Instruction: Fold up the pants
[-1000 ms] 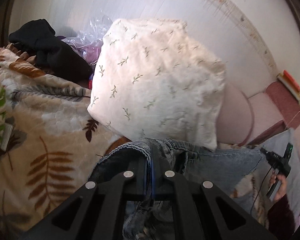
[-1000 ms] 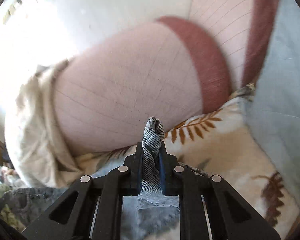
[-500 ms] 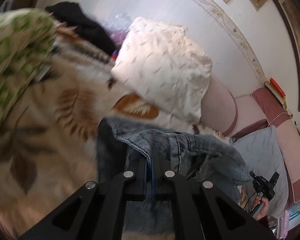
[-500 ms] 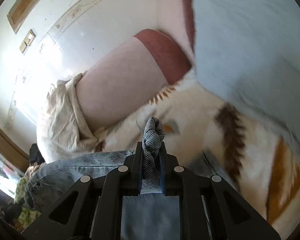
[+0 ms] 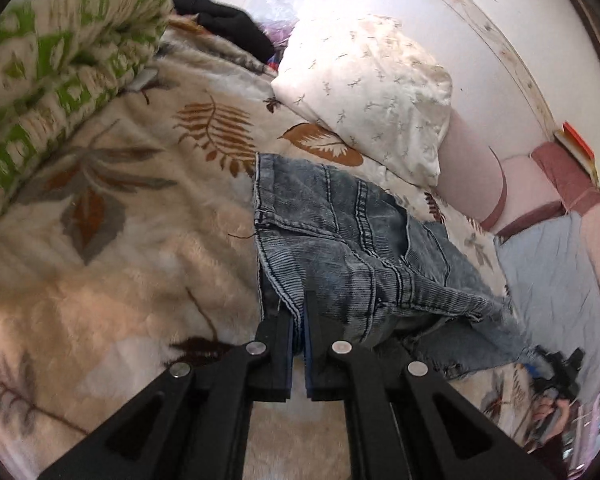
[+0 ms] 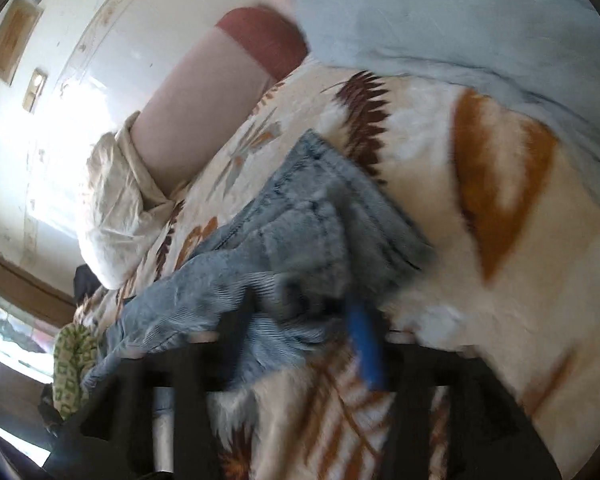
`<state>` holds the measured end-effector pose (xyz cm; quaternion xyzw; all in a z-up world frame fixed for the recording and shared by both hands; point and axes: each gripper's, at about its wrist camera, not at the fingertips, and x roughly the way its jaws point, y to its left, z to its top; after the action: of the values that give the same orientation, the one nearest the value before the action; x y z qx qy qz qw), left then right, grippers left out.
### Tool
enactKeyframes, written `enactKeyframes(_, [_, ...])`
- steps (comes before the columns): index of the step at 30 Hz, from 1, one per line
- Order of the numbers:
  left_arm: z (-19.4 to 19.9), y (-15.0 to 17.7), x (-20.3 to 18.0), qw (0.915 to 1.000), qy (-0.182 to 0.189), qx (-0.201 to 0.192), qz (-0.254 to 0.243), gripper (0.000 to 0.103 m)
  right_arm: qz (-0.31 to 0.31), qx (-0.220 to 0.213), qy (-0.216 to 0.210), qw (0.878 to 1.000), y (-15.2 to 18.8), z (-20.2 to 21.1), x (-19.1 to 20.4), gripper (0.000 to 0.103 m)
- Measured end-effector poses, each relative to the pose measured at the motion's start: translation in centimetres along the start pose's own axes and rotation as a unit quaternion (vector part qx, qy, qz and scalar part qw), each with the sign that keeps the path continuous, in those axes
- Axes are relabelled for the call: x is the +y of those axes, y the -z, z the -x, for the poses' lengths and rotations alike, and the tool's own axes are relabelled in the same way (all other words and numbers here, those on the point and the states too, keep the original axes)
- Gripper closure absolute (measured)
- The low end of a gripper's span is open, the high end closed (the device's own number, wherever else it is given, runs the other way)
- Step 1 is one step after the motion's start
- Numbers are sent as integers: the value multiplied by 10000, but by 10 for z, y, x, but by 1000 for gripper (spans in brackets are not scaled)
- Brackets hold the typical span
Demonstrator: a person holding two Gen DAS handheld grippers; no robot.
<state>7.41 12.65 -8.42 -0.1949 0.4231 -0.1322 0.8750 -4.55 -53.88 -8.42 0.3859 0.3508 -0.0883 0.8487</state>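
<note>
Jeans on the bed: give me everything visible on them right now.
The jeans are faded blue ribbed denim with stitched seams, a waistband and a frayed edge. They lie folded in layers on the leaf-print blanket, below the white pillow. The left gripper is shut on one corner. The right gripper is opening, its jaws apart, with loose denim between them; that view is blurred.
</note>
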Motion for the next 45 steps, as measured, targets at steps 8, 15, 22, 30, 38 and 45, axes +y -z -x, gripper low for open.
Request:
enactKeyframes(8, [49,-5,-47,9941,-414,-681,-736,93,-232,-584,-406,9972,-16,29,-4,37])
enactKeyframes(15, [80,-20,-96,9844,-145,-1242,-1238,92,162,-55,-376,9991,-49,-26,26,46])
enactKeyframes(22, [31,-8,-122,9879,333,-586,-1399,92,565,293,409,9971,-68,-70,31,51])
enactKeyframes(30, [-33,10,-130,9884,338,21,-1479,92,1035,894,746,9878,-59,-96,24,65])
enactKeyframes(38, [-40,18,-123,9895,252,139,-1416,92,1135,531,758,9892,-68,-80,39,84])
enactKeyframes(45, [-42,23,-128,9879,211,177,-1529,91,1311,-596,757,9867,-91,-68,68,84])
